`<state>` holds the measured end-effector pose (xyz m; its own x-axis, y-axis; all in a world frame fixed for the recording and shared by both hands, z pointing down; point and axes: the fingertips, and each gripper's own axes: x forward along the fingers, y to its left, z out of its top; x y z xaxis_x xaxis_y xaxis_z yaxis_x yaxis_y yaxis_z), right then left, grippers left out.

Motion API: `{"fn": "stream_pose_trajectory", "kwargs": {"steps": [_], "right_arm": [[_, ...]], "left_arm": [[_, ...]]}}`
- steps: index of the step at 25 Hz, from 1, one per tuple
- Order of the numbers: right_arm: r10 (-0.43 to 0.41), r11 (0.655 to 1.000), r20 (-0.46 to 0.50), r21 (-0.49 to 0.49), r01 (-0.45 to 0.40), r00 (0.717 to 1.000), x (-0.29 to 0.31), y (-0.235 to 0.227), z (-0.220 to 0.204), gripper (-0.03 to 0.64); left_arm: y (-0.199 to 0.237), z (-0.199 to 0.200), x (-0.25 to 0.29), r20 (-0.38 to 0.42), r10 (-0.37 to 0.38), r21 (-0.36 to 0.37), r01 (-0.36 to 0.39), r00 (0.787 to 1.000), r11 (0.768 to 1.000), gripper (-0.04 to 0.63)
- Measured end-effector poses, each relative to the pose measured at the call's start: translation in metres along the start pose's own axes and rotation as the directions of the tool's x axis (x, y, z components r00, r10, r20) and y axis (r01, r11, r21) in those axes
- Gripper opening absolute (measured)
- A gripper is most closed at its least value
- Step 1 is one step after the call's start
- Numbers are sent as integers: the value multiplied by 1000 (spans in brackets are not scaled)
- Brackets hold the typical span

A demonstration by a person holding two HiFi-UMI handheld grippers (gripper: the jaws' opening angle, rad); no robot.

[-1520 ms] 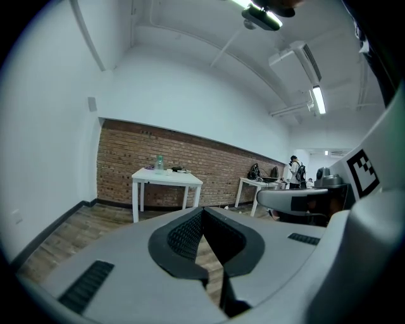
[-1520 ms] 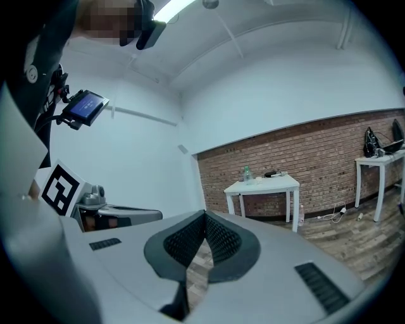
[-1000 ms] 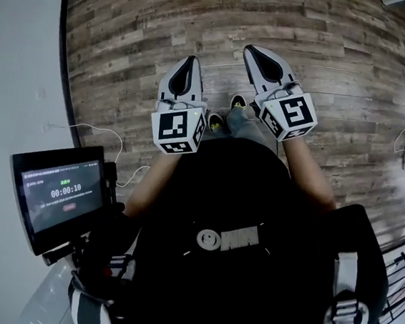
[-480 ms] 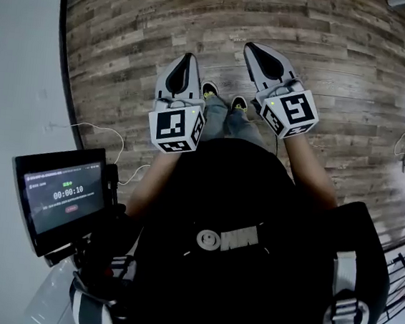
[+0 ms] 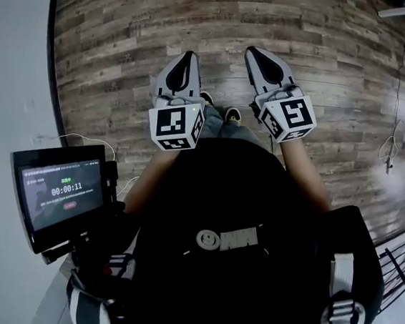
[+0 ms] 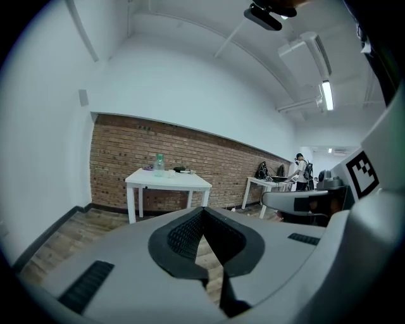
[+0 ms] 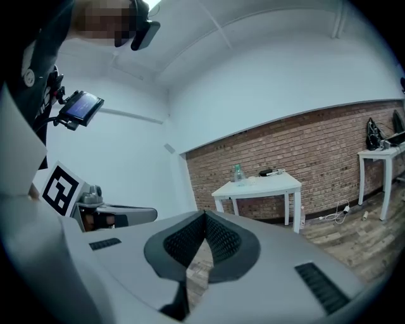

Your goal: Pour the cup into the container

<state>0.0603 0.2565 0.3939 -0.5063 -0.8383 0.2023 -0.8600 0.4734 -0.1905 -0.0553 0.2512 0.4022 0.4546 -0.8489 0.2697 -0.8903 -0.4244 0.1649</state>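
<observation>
1. Cup and container: we cannot pick out either for certain. The likely place is the white table [image 6: 168, 179] by the brick wall. It bears a bottle [image 6: 159, 163] and a dark low thing [image 6: 181, 169], both too small to name further.
2. That table stands well apart from us, ahead across the wooden floor [image 5: 127, 56]. It lies a little left of the jaws in the left gripper view and a little right of them in the right gripper view.
3. Our left gripper [image 6: 204, 209] has its jaws closed together with nothing between them, and so does our right gripper [image 7: 204, 214].
4. Both grippers are side by side and neither is plainly nearer. We judge the next need is to close the distance, then open the jaws.
</observation>
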Motion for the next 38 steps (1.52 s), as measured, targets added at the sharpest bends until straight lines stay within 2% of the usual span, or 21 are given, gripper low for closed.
{"fn": "stream_pose_trajectory", "kwargs": {"steps": [5,10,12,18,29,38], "right_arm": [[0,999,-7,-34,0,1000,29,12,7,3],[-11,1000,1,-26,11,1000,42,1,12,3],[-13,1000,2,-9,13,1000,48,-18,20,3],[7,998,2,67,-7,1000,79,-126,42,3],[28,999,68,40,-30,997,103,-134,55,3],[35,999,63,35,-37,997,114,-137,55,3]], "left_arm": [[32,3,15,6,-9,-10,9,1000,1000,0],[36,10,34,-4,-24,-4,24,1000,1000,0],[31,18,54,-20,-26,4,26,999,1000,0],[-3,49,160,-68,0,45,3,998,999,0],[15,53,161,-30,28,90,-25,999,996,0],[25,54,169,-19,42,88,-40,999,995,0]]}}
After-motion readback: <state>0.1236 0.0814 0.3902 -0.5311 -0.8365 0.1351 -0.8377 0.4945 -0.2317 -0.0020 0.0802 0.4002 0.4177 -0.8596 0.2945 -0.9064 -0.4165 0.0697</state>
